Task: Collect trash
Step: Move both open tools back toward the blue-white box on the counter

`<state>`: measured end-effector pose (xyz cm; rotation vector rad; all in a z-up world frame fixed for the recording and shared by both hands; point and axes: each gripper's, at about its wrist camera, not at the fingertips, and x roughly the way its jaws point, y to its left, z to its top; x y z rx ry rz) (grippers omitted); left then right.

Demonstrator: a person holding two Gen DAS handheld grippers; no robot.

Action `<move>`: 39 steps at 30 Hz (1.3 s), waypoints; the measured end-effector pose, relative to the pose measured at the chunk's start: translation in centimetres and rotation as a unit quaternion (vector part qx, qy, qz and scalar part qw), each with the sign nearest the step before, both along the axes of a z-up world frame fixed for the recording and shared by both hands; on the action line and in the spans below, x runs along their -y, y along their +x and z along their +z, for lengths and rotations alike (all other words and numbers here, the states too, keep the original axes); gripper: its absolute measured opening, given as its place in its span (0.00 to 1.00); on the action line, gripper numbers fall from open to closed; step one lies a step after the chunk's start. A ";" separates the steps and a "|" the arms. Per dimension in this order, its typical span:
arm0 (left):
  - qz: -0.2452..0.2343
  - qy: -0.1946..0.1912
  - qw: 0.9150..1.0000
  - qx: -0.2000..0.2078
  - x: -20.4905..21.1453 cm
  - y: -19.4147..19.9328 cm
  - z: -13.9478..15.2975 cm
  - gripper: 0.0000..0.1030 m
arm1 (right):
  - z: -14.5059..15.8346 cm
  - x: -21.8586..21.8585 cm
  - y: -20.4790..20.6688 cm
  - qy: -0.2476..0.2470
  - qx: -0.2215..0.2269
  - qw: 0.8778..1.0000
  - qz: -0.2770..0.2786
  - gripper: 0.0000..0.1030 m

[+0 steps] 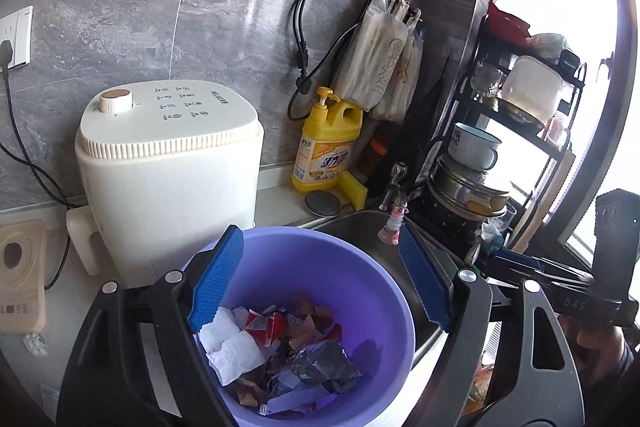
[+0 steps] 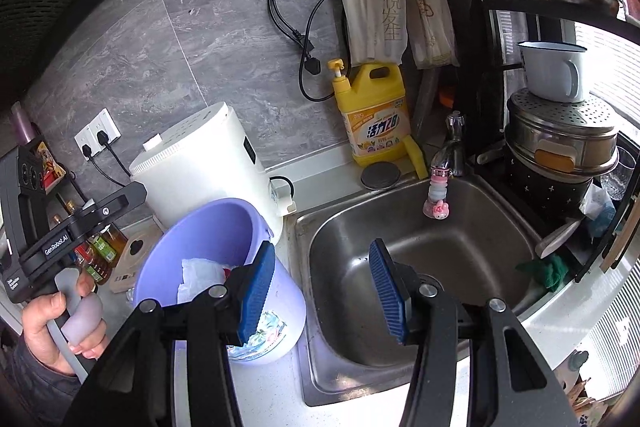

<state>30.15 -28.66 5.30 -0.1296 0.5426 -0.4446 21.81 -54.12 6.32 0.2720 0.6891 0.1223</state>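
A purple plastic bucket (image 1: 360, 267) stands on the counter beside the sink. Inside it lie a crumpled white tissue (image 1: 232, 347), red wrappers (image 1: 268, 327) and a silvery foil bag (image 1: 320, 363). My left gripper (image 1: 320, 279) hovers just over the bucket's mouth, open wide, with nothing between its blue pads. In the right wrist view the bucket (image 2: 208, 227) sits at lower left with the tissue (image 2: 200, 275) showing. My right gripper (image 2: 322, 291) is open and empty, over the gap between the bucket and the sink (image 2: 440, 267). A hand (image 2: 60, 323) holds the left gripper's handle.
A white appliance (image 1: 168, 167) stands right behind the bucket, plugged into a wall socket (image 2: 98, 135). A yellow detergent bottle (image 1: 326, 147), a sponge and a round lid sit by the faucet (image 2: 452, 147). A black rack (image 2: 560, 147) with pots and a mug borders the sink's right side.
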 end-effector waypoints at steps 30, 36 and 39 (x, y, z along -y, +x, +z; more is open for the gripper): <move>0.291 0.030 0.954 -0.072 -19.6 -11.4 -4.5 0.94 | -2.0 -19.4 1.7 0.026 -0.006 0.968 0.248 0.85; 0.331 0.027 0.939 -0.083 -23.1 -14.2 -5.3 0.94 | -2.4 -24.5 1.5 0.019 -0.008 0.949 0.313 0.85; 0.352 0.022 0.932 -0.090 -24.8 -15.6 -5.8 0.94 | -2.9 -27.1 1.4 0.015 -0.014 0.938 0.345 0.84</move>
